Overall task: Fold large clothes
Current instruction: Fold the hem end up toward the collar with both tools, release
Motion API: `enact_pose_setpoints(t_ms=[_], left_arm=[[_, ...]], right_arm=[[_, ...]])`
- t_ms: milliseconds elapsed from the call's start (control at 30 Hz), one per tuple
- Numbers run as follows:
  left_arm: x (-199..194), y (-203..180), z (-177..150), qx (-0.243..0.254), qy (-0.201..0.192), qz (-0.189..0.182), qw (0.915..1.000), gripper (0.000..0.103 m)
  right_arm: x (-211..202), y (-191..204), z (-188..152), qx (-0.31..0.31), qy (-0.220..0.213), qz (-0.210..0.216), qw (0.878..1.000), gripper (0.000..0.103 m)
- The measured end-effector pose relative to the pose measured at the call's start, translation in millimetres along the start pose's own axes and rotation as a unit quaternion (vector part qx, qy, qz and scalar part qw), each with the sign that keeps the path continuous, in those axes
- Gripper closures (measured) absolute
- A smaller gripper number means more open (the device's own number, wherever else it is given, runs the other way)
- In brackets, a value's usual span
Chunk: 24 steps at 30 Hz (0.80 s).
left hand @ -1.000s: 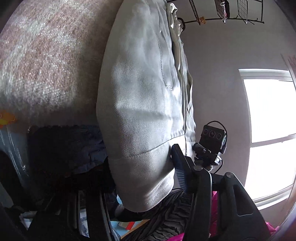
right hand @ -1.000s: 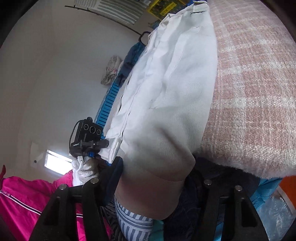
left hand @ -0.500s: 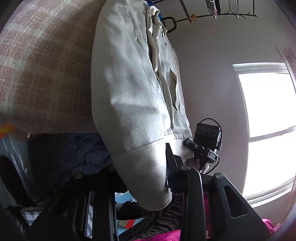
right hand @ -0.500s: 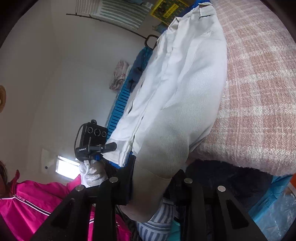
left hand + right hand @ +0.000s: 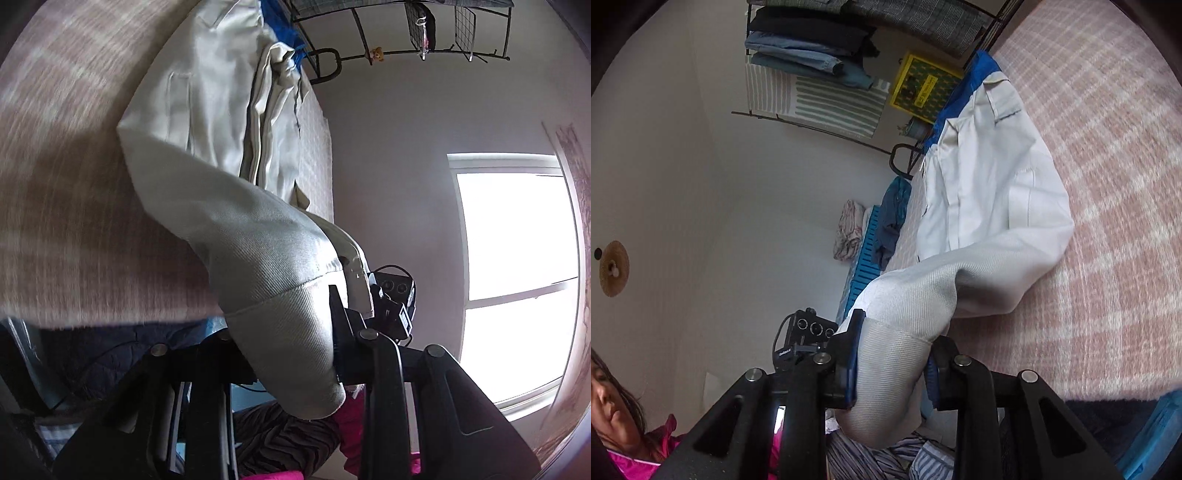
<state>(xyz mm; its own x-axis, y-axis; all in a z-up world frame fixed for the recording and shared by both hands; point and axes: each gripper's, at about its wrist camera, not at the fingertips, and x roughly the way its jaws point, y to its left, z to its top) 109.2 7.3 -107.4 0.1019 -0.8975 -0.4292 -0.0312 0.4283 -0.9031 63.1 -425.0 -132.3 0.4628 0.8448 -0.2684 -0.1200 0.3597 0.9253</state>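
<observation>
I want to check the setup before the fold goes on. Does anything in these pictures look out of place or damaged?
Nothing looks damaged or spilled. The white jacket lies front-up on the pink plaid blanket. The left gripper and the right gripper each hold a sleeve cuff, lifted off the blanket.

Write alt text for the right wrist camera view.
The right tool clamps a cuff of a white jacket, whose body lies on a pink plaid blanket. A rack of folded clothes stands behind.
</observation>
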Motion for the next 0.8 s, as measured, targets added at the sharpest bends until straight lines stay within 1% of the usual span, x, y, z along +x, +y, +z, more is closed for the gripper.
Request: enact_pose_setpoints(t_ms=[167, 267, 300, 400, 533, 600, 633, 700, 767, 800], left_arm=[[7, -15, 41, 0.021, -0.02, 0.024, 0.9993, 0.076], [16, -11, 62, 0.02, -0.029, 0.034, 0.9988, 0.076], [12, -3, 65, 0.018, -0.031, 0.038, 0.9986, 0.075], [23, 10, 85, 0.017, -0.027, 0.048, 0.9983, 0.076], [37, 36, 106, 0.001, -0.029, 0.061, 0.9977, 0.074], [43, 46, 115, -0.01, -0.031, 0.064, 0.9974, 0.074], [46, 50, 119, -0.017, -0.029, 0.064, 0.9974, 0.071], [47, 54, 126, -0.027, -0.027, 0.058, 0.9976, 0.069], [49, 54, 134, -0.035, -0.024, 0.054, 0.9977, 0.067], [51, 53, 137, -0.037, -0.021, 0.052, 0.9978, 0.065]], right_arm=[[16, 0, 40, 0.002, -0.009, -0.044, 0.999, 0.075], [29, -9, 59, 0.02, -0.019, -0.071, 0.997, 0.075], [33, -13, 65, 0.029, -0.021, -0.079, 0.996, 0.075], [44, -27, 76, 0.054, -0.02, -0.099, 0.993, 0.075], [56, -36, 86, 0.054, -0.017, -0.131, 0.99, 0.074], [60, -39, 90, 0.053, -0.016, -0.139, 0.989, 0.071], [61, -40, 92, 0.054, -0.016, -0.142, 0.988, 0.069], [63, -41, 97, 0.06, -0.017, -0.138, 0.988, 0.066], [63, -42, 100, 0.073, -0.015, -0.125, 0.989, 0.058], [61, -43, 102, 0.08, -0.016, -0.113, 0.99, 0.048]])
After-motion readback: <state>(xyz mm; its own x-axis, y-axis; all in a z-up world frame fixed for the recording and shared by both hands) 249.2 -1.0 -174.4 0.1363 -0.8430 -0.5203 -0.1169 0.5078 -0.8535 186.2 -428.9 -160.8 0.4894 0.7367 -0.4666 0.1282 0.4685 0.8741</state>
